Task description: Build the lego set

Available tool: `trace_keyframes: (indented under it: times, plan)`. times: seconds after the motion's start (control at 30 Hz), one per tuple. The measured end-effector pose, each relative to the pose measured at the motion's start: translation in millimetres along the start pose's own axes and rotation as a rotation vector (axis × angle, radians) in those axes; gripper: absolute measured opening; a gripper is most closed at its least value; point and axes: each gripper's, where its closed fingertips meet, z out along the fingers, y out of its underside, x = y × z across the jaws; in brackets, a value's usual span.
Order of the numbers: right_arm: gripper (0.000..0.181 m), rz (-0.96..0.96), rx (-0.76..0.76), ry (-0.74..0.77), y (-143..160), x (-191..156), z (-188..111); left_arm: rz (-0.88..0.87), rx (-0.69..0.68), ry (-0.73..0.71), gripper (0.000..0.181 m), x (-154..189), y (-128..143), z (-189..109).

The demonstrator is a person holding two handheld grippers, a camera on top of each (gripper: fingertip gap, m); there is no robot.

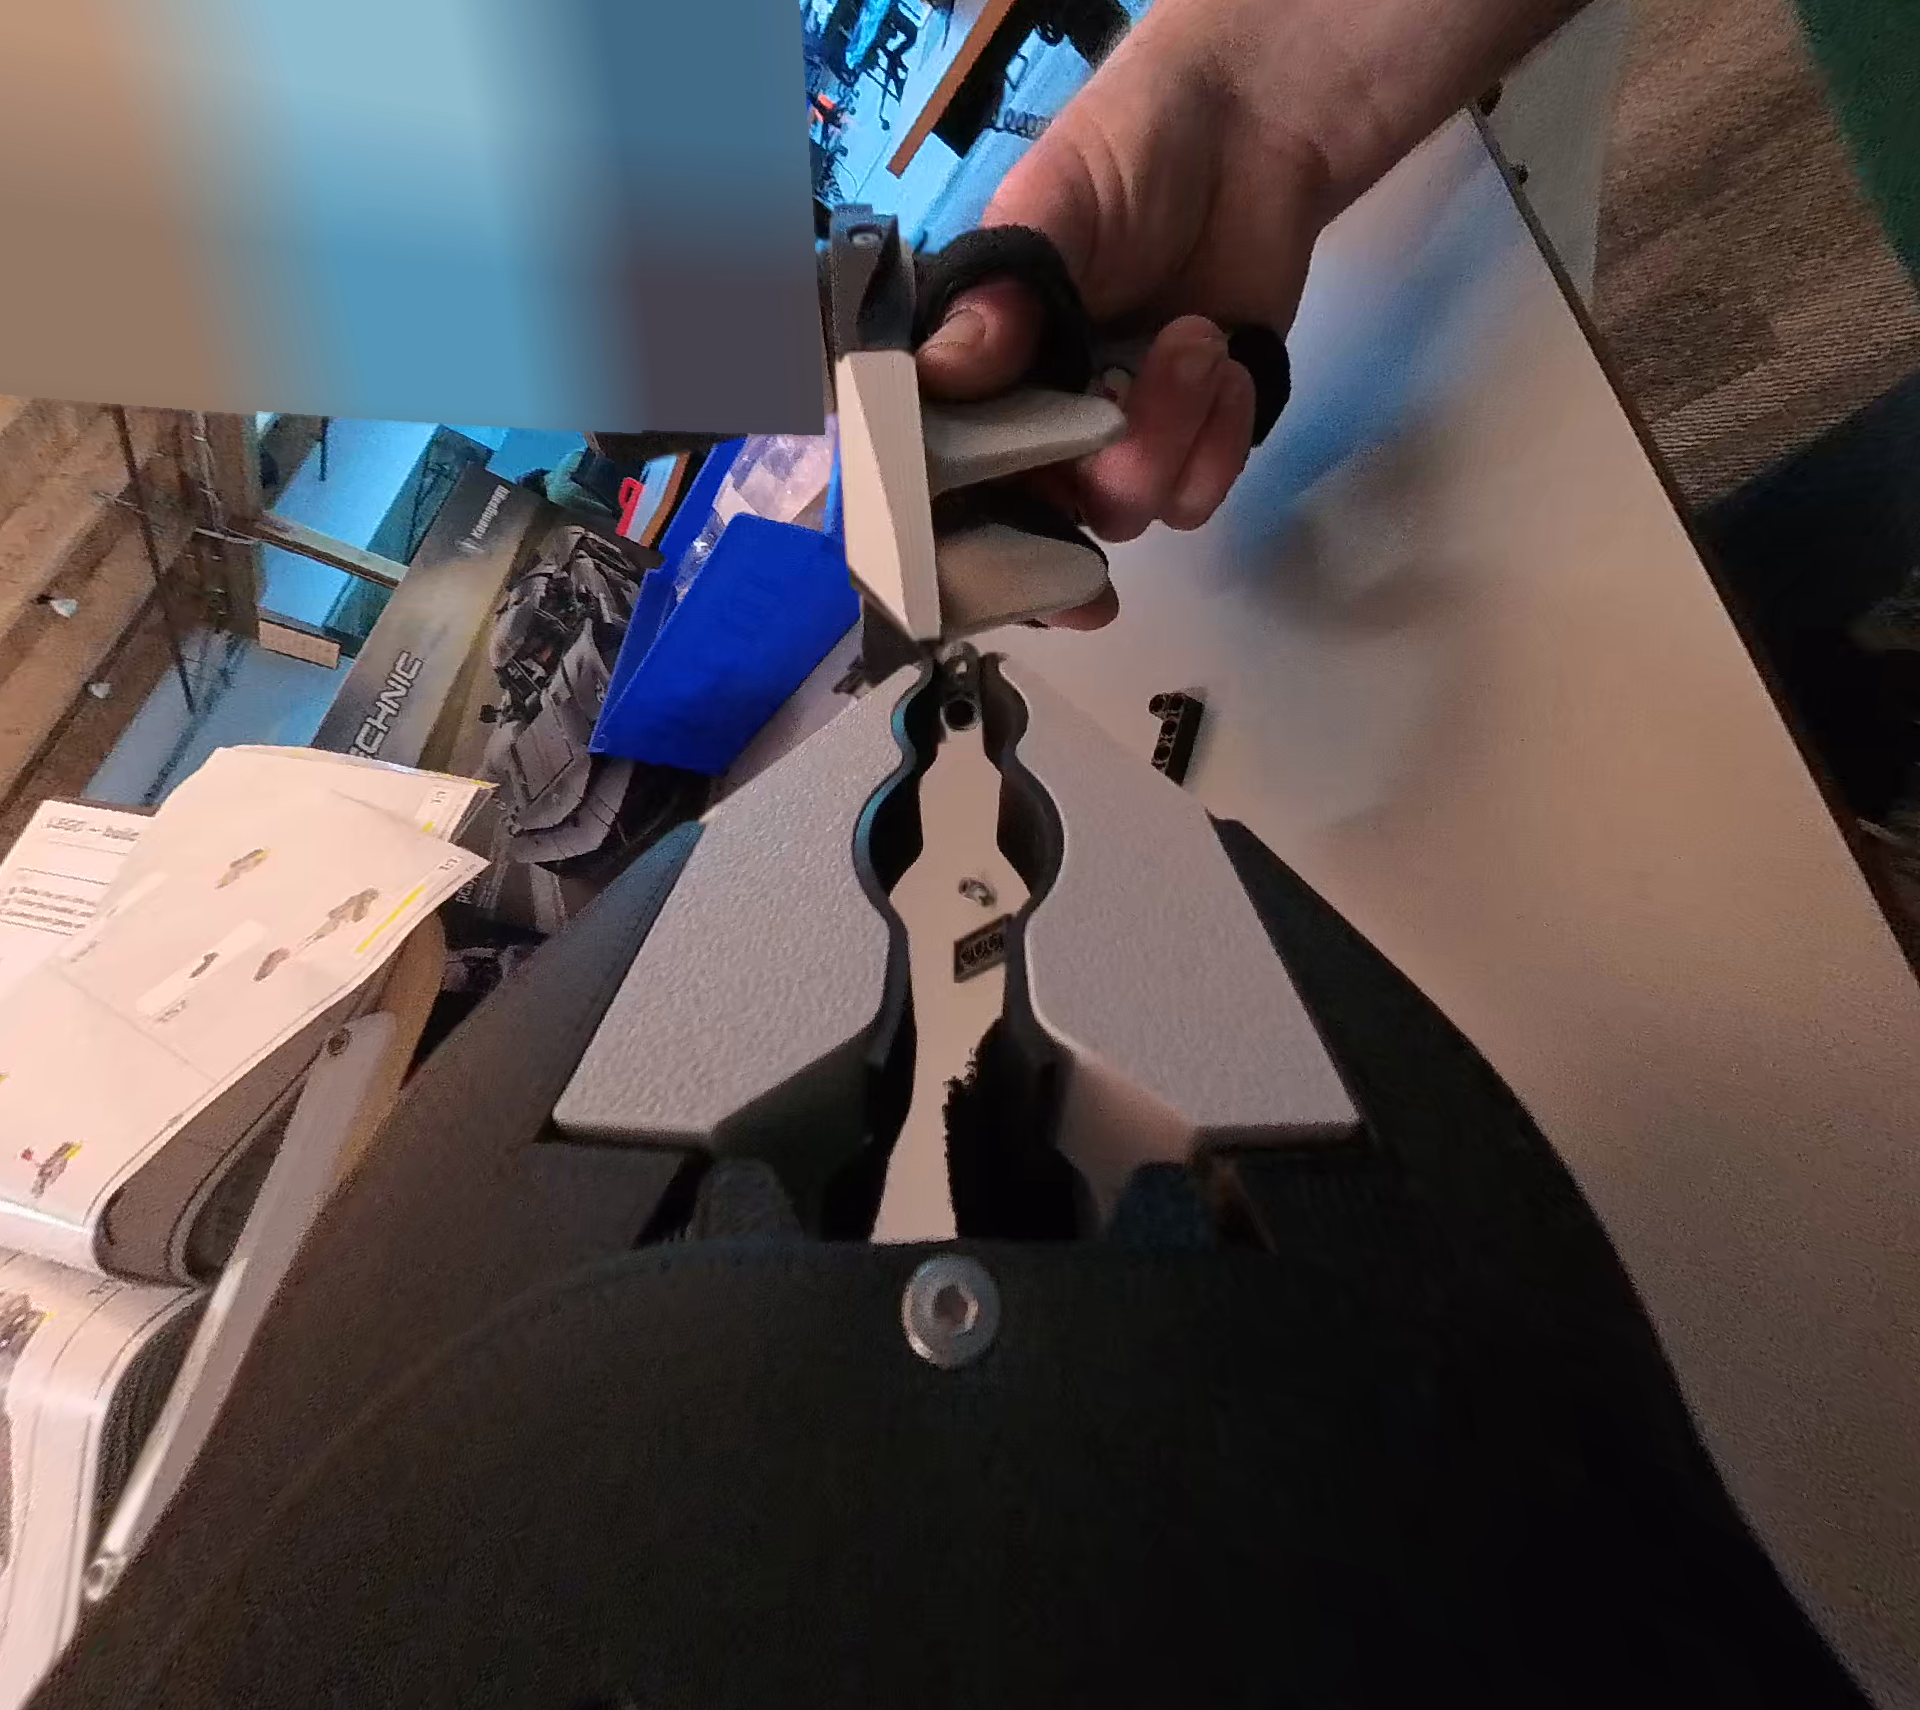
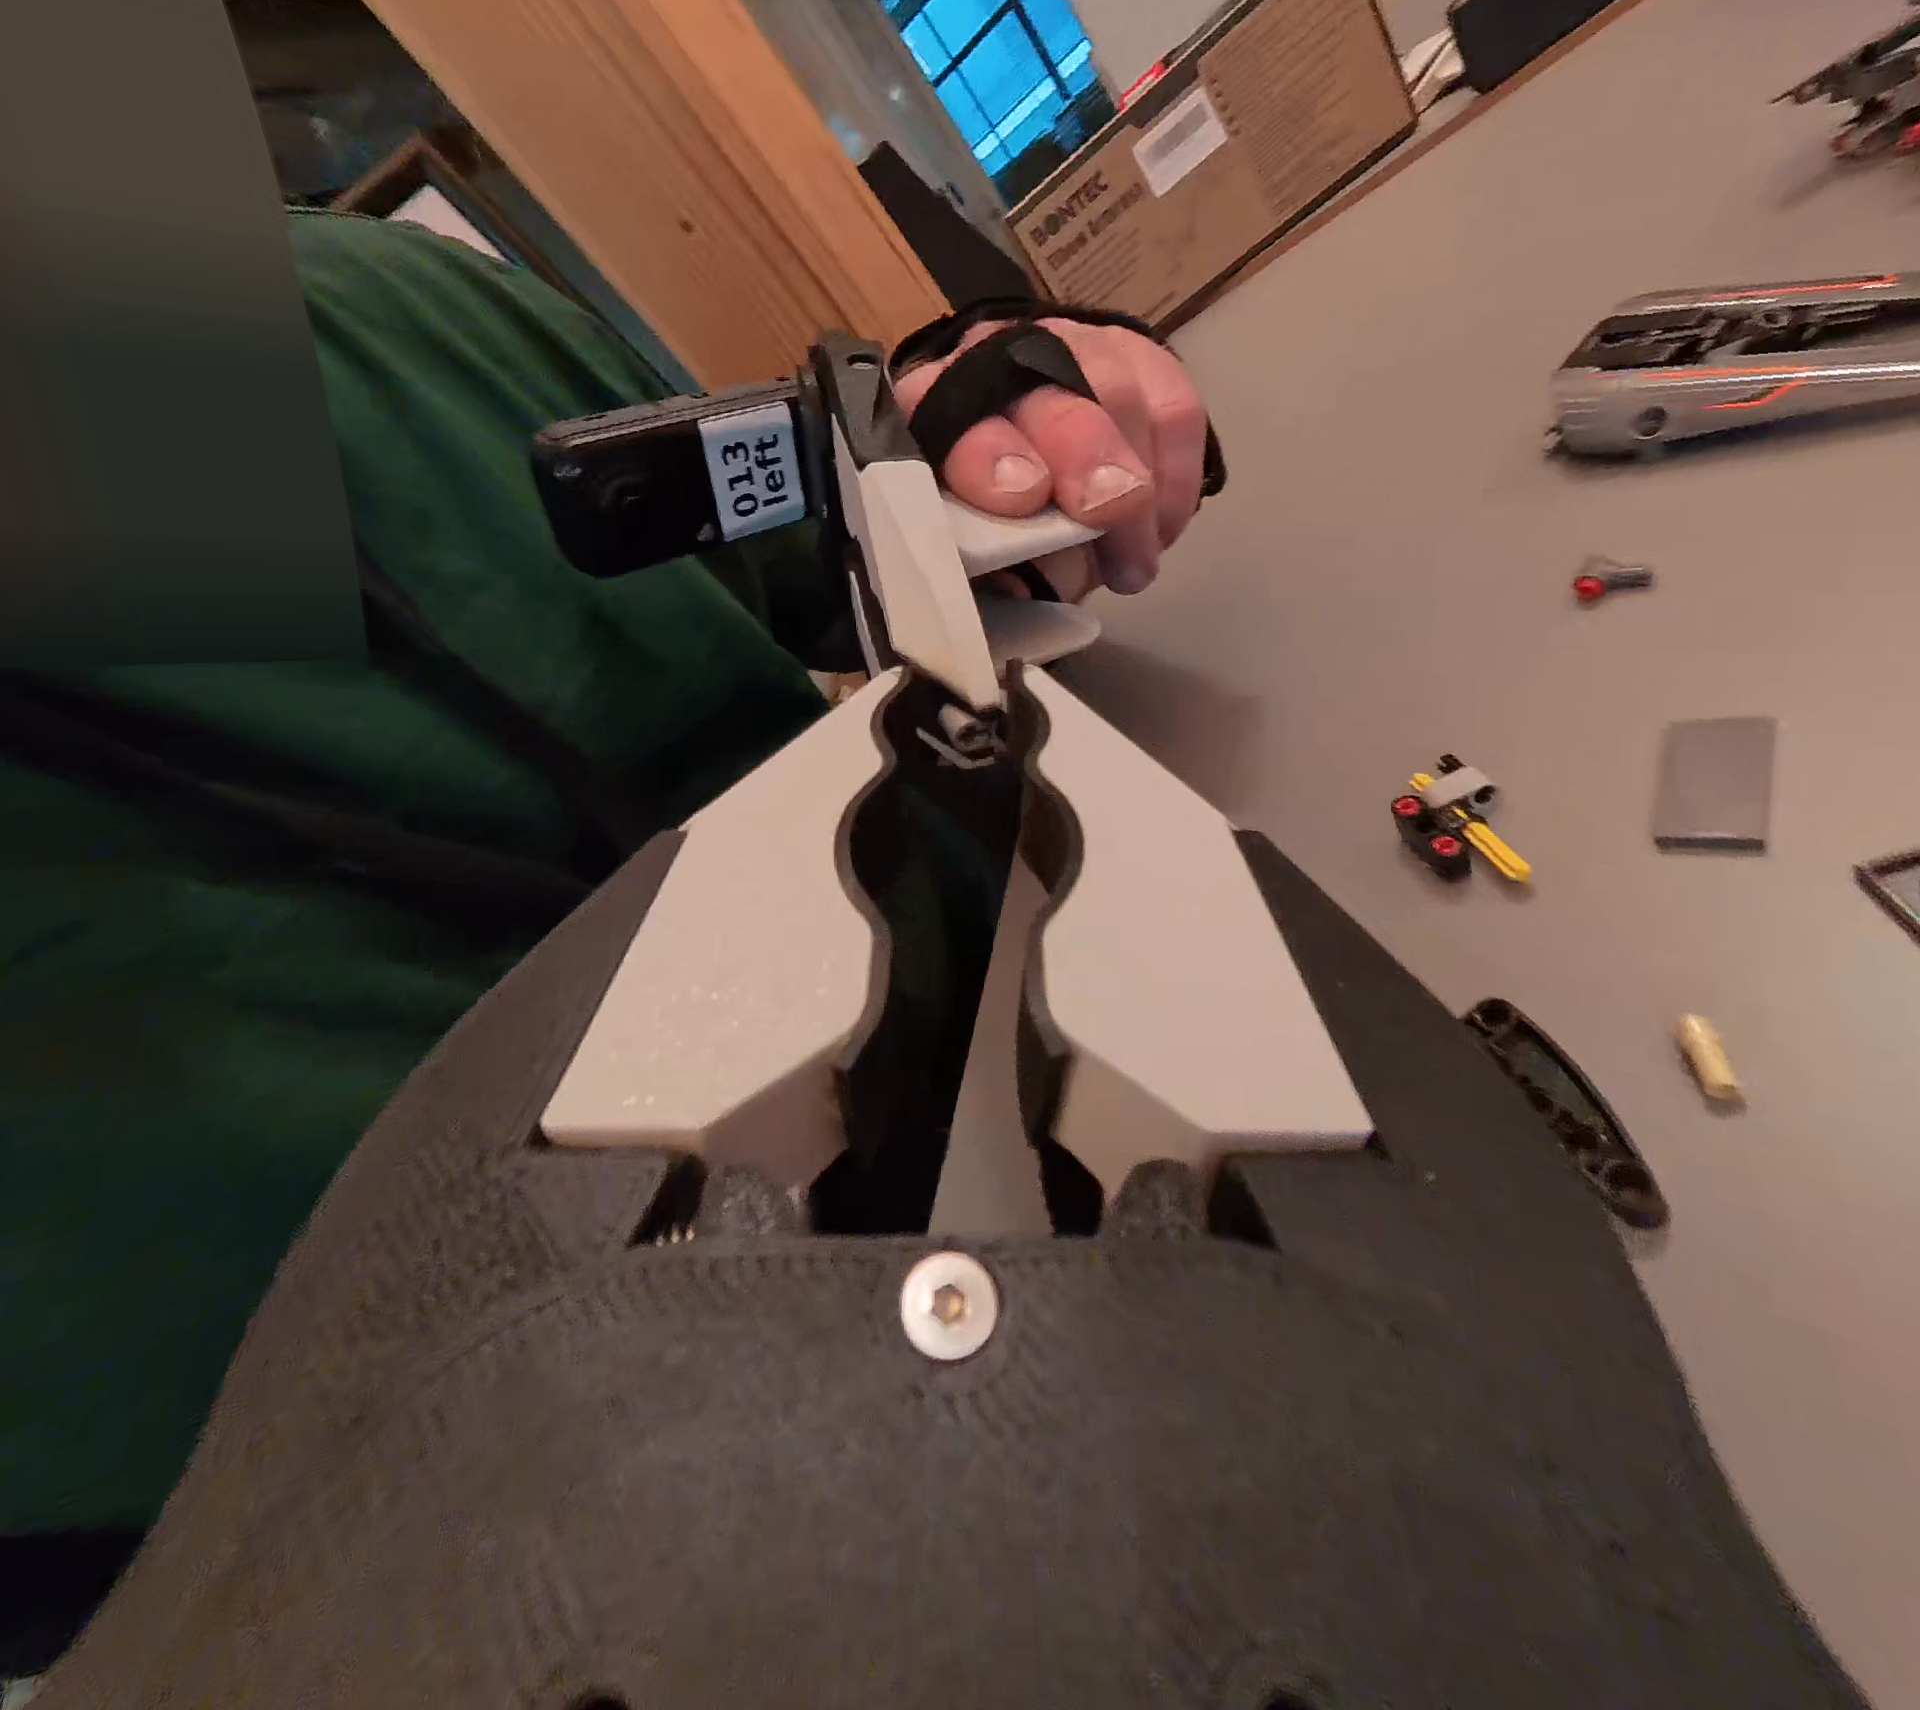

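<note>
Between the two sets of tips, held up above the table (image 1: 1455, 933), sits the task's thing: a small dark lego piece (image 1: 961, 704) with round pin holes, pinched by the left gripper (image 1: 961, 689), whose jaws are drawn narrow around it. Right gripper (image 2: 961, 715) meets it tip to tip, jaws also narrow, closing on a small pale tubular part (image 2: 971, 733) of what looks like the same cluster (cannot tell where one grip ends and the other begins). Risk, as I judge it: hard smooth plastic in hard pointed tips could twist or pop out if the two grippers push off-axis, and a pin forced askew would jam rather than seat. Materials: finger shells pale grey, fine-grained and faceted, with wavy dark inner edges; bodies matte black, layered print. Farther right on the smooth grey table lie a black-red-yellow subassembly (image 2: 1455, 819), a flat grey panel (image 2: 1712, 782) and a cream pin (image 2: 1709, 1058).
</note>
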Motion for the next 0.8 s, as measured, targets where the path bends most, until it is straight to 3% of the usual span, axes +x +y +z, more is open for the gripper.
trace_keyframes:
  times: [0.3, 0.67, 0.8]
  plan:
    - [0.016, 0.007, -0.010, -0.037, -0.7, -5.2, -1.4, 0.076, 0.041, -0.006, 0.005, -4.0, -8.4, -0.3]
    - [0.014, -0.031, -0.015, -0.059, -4.7, -5.7, -1.0, 0.014, 0.064, -0.001, 0.006, -9.7, -8.6, -2.0]
    - [0.013, -0.061, 0.047, 0.012, -12.4, 6.3, -7.9, -0.093, 0.047, -0.048, 0.024, -23.7, 0.3, -4.2]
